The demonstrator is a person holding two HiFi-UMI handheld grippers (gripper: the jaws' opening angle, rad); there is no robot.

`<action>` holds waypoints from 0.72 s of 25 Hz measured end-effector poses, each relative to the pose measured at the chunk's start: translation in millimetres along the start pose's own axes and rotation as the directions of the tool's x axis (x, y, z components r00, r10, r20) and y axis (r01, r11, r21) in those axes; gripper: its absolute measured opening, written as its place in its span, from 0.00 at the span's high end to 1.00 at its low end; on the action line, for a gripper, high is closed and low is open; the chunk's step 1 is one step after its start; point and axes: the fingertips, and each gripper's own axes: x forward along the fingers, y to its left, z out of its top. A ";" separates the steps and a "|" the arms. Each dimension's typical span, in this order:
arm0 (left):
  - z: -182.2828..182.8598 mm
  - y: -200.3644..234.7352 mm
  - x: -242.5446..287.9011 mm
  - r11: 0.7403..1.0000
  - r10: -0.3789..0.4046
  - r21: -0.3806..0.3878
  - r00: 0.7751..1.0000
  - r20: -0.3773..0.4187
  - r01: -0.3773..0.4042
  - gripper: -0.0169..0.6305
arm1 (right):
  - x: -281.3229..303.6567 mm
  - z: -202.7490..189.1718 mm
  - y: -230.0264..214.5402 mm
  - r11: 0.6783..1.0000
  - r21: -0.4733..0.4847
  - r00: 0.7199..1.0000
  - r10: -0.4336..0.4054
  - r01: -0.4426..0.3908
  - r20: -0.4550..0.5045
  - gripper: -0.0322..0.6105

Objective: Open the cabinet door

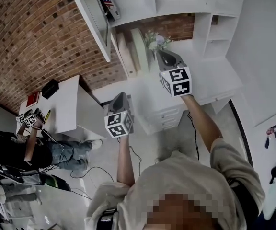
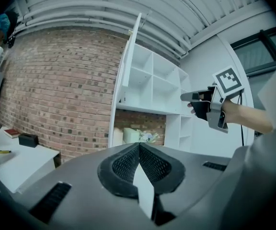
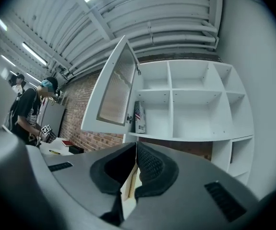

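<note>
Glass-panelled white cabinet door (image 1: 93,23) is standing swung open at the frame's upper left.
Left hand-held gripper (image 1: 120,97) and right hand-held gripper (image 1: 166,56) are both hovering clenched, empty, apart from the door.

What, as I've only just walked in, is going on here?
A person stands facing a white shelf unit, a gripper in each hand. The cabinet door at its upper left already hangs wide open. The left gripper and right gripper are both shut with nothing in them, held out in the air clear of the door.
</note>
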 end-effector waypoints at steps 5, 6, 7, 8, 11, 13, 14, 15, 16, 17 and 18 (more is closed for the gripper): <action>-0.6 -14.0 23.9 1.000 -0.002 -0.011 1.000 -0.023 0.001 0.93 | -13.0 -31.5 -28.9 1.000 0.022 0.999 -0.017 0.017 -0.034 0.93; -0.1 -17.4 27.2 1.000 -0.001 -0.009 1.000 -0.026 0.000 0.93 | -16.3 -38.6 -33.4 0.999 0.029 0.999 -0.015 0.016 -0.044 0.93; 0.4 -20.2 30.4 1.000 0.002 -0.007 1.000 -0.029 -0.002 0.93 | -19.4 -45.6 -38.0 0.999 0.032 0.998 -0.014 0.016 -0.053 0.93; 0.7 -22.1 33.2 1.000 0.006 -0.006 1.000 -0.030 -0.006 0.93 | -22.3 -52.4 -42.5 0.999 0.034 0.998 -0.013 0.015 -0.062 0.93; -5.1 -26.6 39.4 1.000 0.015 -0.005 0.999 -0.043 -0.015 0.93 | -32.3 -73.6 -53.2 0.999 0.043 0.996 -0.010 0.014 -0.084 0.93; -12.0 -30.1 43.2 1.000 0.020 -0.004 0.998 -0.053 -0.020 0.93 | -38.2 -88.7 -58.7 0.999 0.052 0.995 -0.005 0.010 -0.101 0.93; -14.7 -31.3 45.3 1.000 0.024 -0.004 0.998 -0.055 -0.025 0.93 | -40.1 -96.1 -61.2 0.998 0.060 0.994 -0.001 0.007 -0.109 0.93; -16.8 -32.3 48.0 1.000 0.028 -0.004 0.998 -0.054 -0.028 0.93 | -41.4 -103.1 -63.7 0.998 0.066 0.993 0.003 0.004 -0.115 0.93; -18.3 -33.0 51.2 1.000 0.030 -0.002 0.998 -0.054 -0.030 0.93 | -42.3 -109.6 -66.4 0.998 0.070 0.993 0.006 0.002 -0.120 0.93; -20.0 -33.5 54.1 0.999 0.032 0.000 0.998 -0.055 -0.032 0.93 | -43.4 -115.7 -69.0 0.997 0.074 0.992 0.007 0.002 -0.125 0.93; -21.8 -33.9 56.0 0.999 0.035 0.000 0.998 -0.059 -0.035 0.93 | -45.1 -120.9 -71.1 0.997 0.078 0.992 0.007 0.003 -0.130 0.93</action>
